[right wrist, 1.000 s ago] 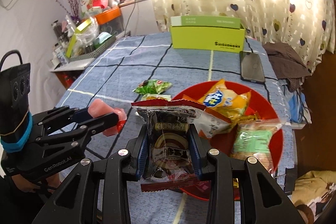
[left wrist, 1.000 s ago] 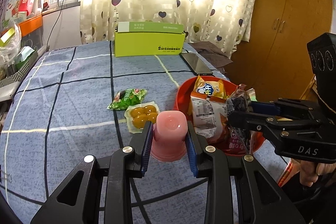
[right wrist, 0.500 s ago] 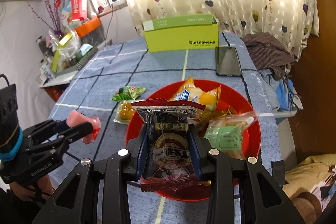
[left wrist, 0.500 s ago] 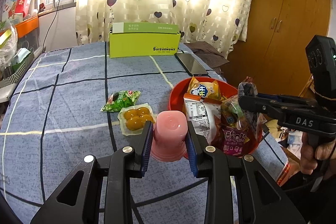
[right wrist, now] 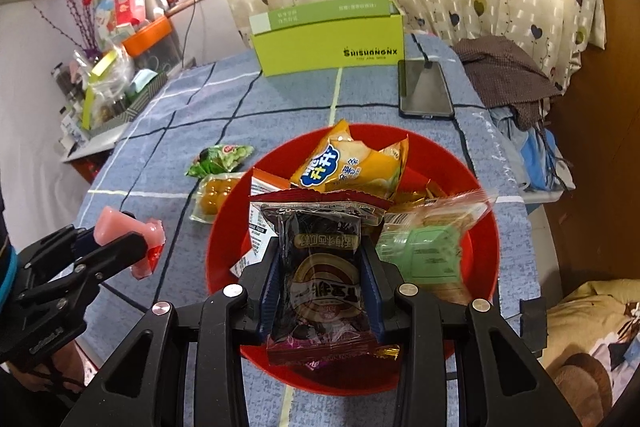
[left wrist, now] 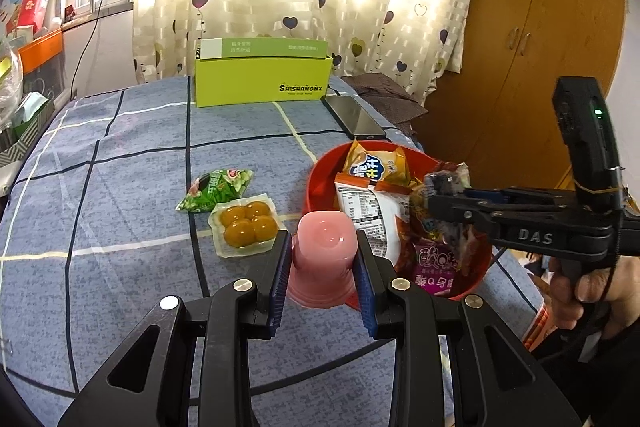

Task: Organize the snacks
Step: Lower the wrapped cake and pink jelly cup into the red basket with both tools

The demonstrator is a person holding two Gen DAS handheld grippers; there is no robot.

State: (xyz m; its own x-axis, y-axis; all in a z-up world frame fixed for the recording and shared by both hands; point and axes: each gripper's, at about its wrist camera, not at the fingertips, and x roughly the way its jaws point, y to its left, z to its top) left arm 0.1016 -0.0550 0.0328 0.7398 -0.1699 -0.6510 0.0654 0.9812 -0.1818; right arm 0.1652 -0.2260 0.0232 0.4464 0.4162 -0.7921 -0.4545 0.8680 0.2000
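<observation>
My left gripper (left wrist: 323, 267) is shut on a pink jelly cup (left wrist: 323, 259), held above the blue cloth just left of the red bowl (left wrist: 316, 183). My right gripper (right wrist: 323, 279) is shut on a dark snack packet (right wrist: 324, 267) and holds it over the red bowl (right wrist: 486, 211), which holds a yellow chip bag (right wrist: 352, 163), a green-label packet (right wrist: 428, 259) and other packets. A green snack packet (left wrist: 216, 187) and a yolk pack (left wrist: 246, 225) lie on the cloth left of the bowl. The left gripper also shows in the right wrist view (right wrist: 120, 239).
A lime green box (left wrist: 262, 79) stands at the far side of the table. A black phone (left wrist: 354, 117) lies beyond the bowl. Cluttered shelves (right wrist: 108, 83) stand off the left edge. A wooden wardrobe (left wrist: 540, 47) is on the right.
My right gripper has carried the dark packet from beside the bowl to over its middle. My left gripper with the jelly cup has shifted slightly toward the bowl.
</observation>
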